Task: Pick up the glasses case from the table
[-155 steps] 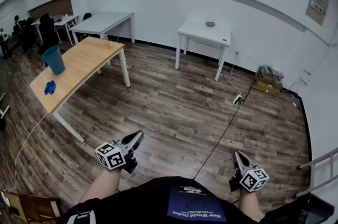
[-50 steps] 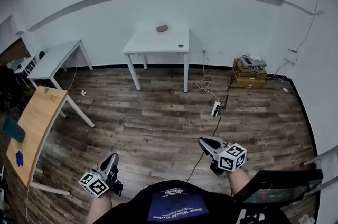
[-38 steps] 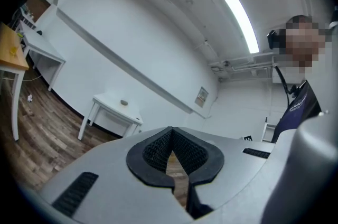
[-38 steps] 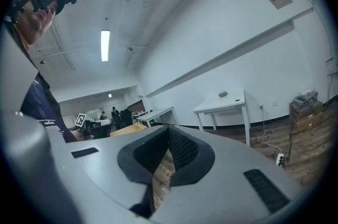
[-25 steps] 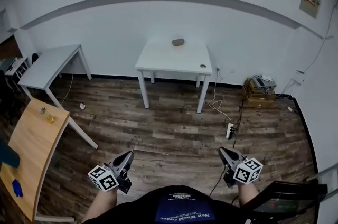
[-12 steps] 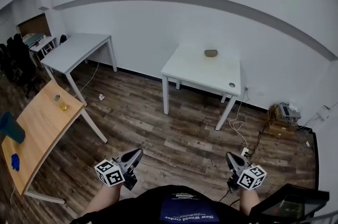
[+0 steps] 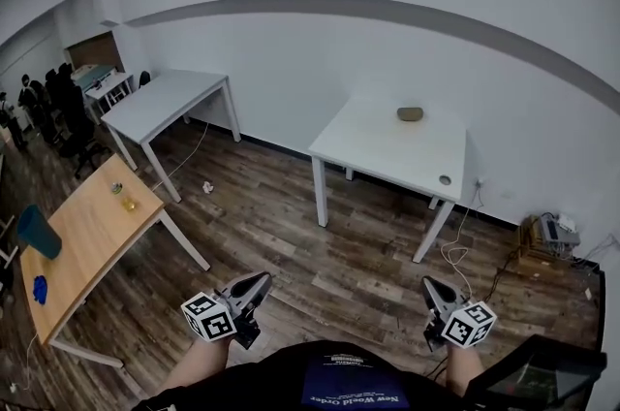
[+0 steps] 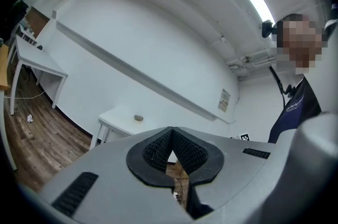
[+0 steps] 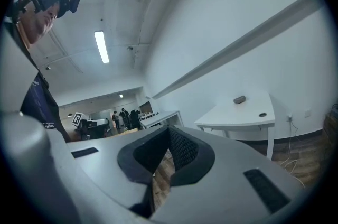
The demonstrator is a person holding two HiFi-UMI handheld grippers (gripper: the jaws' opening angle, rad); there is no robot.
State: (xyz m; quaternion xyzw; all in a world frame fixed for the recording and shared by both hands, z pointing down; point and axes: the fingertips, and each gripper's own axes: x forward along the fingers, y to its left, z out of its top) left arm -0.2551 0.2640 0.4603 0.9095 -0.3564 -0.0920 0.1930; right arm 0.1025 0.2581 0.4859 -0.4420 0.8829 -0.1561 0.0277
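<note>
The glasses case is a small grey oval lying near the back of a white table that stands against the wall. It also shows far off in the left gripper view as the case and in the right gripper view as the case. My left gripper and right gripper are held low in front of my body, over the wooden floor, well short of the table. Both point level toward it. Each has its jaws shut with nothing between them.
A wooden table at the left carries a teal bin, a blue item and a small yellow object. A second white table stands beyond it. Cables and boxes lie by the right wall. People stand far left.
The view has swung, so the white table with the case now sits right of centre and closer. Both grippers have moved forward across the floor, jaws still shut.
</note>
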